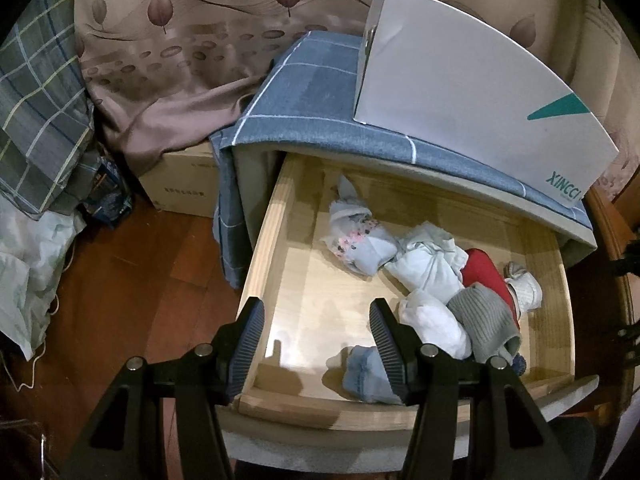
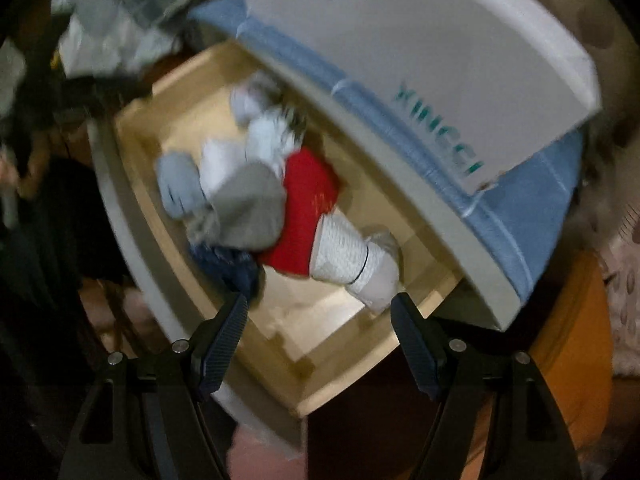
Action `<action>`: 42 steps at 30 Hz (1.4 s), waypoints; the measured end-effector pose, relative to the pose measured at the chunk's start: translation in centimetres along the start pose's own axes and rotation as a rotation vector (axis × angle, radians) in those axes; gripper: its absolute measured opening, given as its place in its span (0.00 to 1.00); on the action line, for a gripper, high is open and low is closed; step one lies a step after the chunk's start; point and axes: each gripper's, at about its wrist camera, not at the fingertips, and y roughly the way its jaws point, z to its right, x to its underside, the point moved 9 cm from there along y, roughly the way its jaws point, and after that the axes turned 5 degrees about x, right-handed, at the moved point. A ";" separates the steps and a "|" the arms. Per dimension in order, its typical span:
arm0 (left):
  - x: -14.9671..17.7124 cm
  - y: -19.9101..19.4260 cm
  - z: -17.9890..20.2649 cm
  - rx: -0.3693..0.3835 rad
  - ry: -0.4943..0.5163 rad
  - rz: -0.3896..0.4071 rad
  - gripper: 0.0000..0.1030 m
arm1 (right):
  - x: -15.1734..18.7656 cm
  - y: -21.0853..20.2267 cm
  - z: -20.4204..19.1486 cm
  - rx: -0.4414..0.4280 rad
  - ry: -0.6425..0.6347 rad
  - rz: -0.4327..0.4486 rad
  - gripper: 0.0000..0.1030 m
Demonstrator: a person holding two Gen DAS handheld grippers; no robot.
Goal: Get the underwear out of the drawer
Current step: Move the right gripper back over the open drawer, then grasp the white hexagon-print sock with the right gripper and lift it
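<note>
Item: open wooden drawer [image 1: 276,248], pulled out from under a cabinet draped in blue checked cloth [image 1: 316,96], with a white printed box [image 1: 480,92] standing on top.

Contents: one loose heap of small folded garments [image 1: 424,280], lying toward the right half of the drawer floor; the left half was bare wood.

Count, as far as the folds allowed:
- one pale piece with pink and dark print [image 1: 356,240]
- one light blue-white bundle [image 1: 428,264]
- one red piece [image 2: 304,208]
- one white roll [image 1: 436,324]
- one grey ribbed piece [image 1: 484,320]
- one white knitted piece [image 2: 344,256] at the right end
- one light blue denim-like piece [image 1: 364,376] nearest the drawer front
- one dark blue piece [image 2: 228,264], mostly buried.

Which pieces were underwear and which socks could not be told.

Handling, judged: light, soft and limp, not fragile; a piece would sag and might drag a neighbour along. Best pinched at a raised fold on top of the heap.

Tools: left gripper [image 1: 316,344], jaws spread, nothing between the pads, poised over the drawer's front left. Right gripper [image 2: 320,340], jaws spread and empty, above the drawer's right end; that view was blurred.
</note>
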 end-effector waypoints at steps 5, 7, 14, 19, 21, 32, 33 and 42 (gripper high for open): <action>0.0 0.2 -0.5 0.016 -0.032 -0.009 0.54 | 0.7 3.5 -0.8 0.060 -0.164 -0.031 0.69; 0.0 0.2 -0.6 0.017 -0.044 -0.012 0.54 | 0.8 5.1 -1.3 0.081 -0.241 -0.054 0.69; 0.0 0.3 -0.8 0.016 -0.051 -0.018 0.54 | 1.5 9.7 -1.7 0.161 -0.463 -0.126 0.69; 0.0 0.4 -0.9 0.015 -0.052 -0.024 0.54 | 1.0 11.7 -1.7 0.165 -0.524 -0.124 0.69; 0.0 0.4 -1.0 0.015 -0.055 -0.026 0.54 | 1.2 12.5 -1.7 0.172 -0.558 -0.125 0.69; 0.0 0.5 -0.9 0.013 -0.054 -0.030 0.54 | 1.7 13.8 -1.7 0.099 -0.456 -0.121 0.65; 0.0 0.5 -1.0 0.011 -0.053 -0.030 0.54 | 1.8 13.8 -1.5 0.098 -0.429 -0.122 0.63; 0.0 0.4 -1.0 0.016 -0.052 -0.020 0.54 | 2.9 12.7 -1.7 -0.023 -0.182 -0.160 0.58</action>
